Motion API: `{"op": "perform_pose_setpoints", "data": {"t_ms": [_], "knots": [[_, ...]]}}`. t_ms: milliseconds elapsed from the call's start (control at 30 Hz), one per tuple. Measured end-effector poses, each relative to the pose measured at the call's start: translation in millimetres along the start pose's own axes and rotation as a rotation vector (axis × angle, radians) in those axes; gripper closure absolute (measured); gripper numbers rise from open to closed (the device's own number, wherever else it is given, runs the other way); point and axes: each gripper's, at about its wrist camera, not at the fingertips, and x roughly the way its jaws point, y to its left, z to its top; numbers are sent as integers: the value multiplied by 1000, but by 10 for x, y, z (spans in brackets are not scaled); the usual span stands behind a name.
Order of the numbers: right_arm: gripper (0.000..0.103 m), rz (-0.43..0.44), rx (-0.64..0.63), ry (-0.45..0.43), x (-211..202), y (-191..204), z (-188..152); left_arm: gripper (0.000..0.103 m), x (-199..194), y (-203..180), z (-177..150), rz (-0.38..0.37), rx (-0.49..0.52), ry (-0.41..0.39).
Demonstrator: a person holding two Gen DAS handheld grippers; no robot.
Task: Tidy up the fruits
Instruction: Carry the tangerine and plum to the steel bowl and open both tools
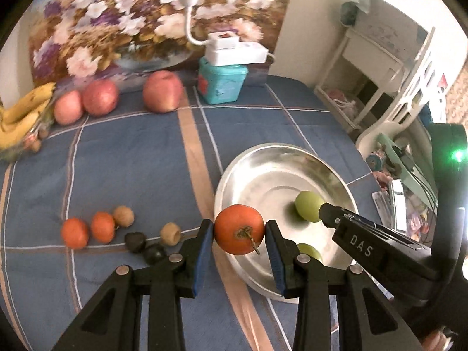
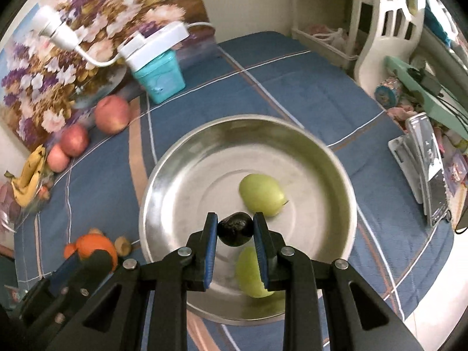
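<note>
Fruits are lying scattered over a blue plaid cloth [image 1: 131, 158] covering the counter, with a steel bowl [image 1: 234, 181] as the landmark.

In the left wrist view, the left gripper [image 1: 239, 231] is clenching an orange tomato-like fruit [image 1: 239, 229] just over the bowl's near-left rim. One green fruit [image 1: 307, 206] is sitting inside the bowl, partly covered by the right gripper's black body [image 1: 380, 248]; a second green fruit [image 1: 310, 251] is mostly hiding behind the left jaw arm. Left of the bowl are lying two small oranges [image 1: 87, 229], two tan nuts [image 1: 146, 225] and two dark fruits [image 1: 146, 247], too blurred to name. Far beyond the bowl are standing three red apples [image 1: 117, 96], a teal box [image 1: 222, 83] and a floral picture [image 1: 117, 23]; bananas [image 1: 23, 117] are being cut off at the left edge.

In the right wrist view, the right gripper [image 2: 235, 231] is grasping a small dark fruit [image 2: 235, 229] above the bowl's [image 2: 163, 175] near part. Both green fruits [image 2: 261, 194] are showing here, the nearer one half hidden by the jaws. Left of the bowl, the left gripper's arm [image 2: 73, 278] is covering most of its orange fruit [image 2: 93, 247]. Right of the bowl, a cluttered stand and a white chair [image 2: 389, 29] are showing more fully.
</note>
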Motion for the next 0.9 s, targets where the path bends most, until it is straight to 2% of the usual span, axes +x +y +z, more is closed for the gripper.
{"op": "perform_pose_setpoints", "data": {"t_ms": [67, 133, 367, 567, 733, 800, 900], "knots": [[77, -16, 5, -8, -14, -18, 11, 45, -2, -14, -2, -7, 9, -5], [77, -2, 13, -10, -18, -40, 26, 36, -19, -1, 3, 4, 11, -16], [66, 55, 90, 12, -18, -184, 59, 32, -28, 48, -5, 6, -12, -7], [65, 48, 74, 16, -9, -143, 56, 24, -8, 292, -5, 93, -63, 33], [65, 63, 61, 39, 38, -85, 28, 23, 9, 664, -50, 175, -169, 120], [65, 68, 42, 43, 54, -19, 1, 21, -6, 826, -77, 207, -204, 131], [65, 65, -15, 48, 67, 141, -43, 6, -95, 1118, -117, 262, -257, 126]]}}
